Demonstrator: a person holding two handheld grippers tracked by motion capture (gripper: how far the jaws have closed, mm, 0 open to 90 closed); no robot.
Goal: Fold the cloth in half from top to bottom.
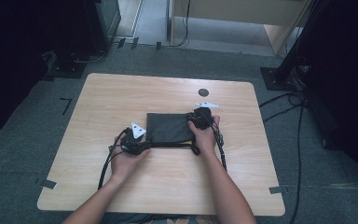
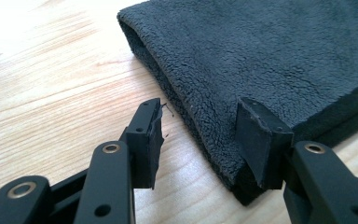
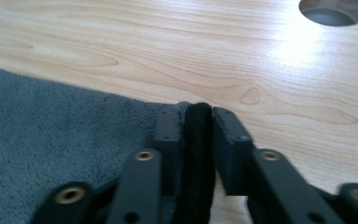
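The high view was dim and soft, with the room around the surface (image 1: pixel 168 182) dark, nearly black at the left and right edges. Only the pale wood caught light. In the left gripper view, glare washed out the wood at the upper left of the towel (image 2: pixel 270 60), whose pile was crisp; the near claw parts were slightly blurred. In the right gripper view, a bright sheen lay on the wood below the hole (image 3: pixel 334 10), and the towel there was out of focus.
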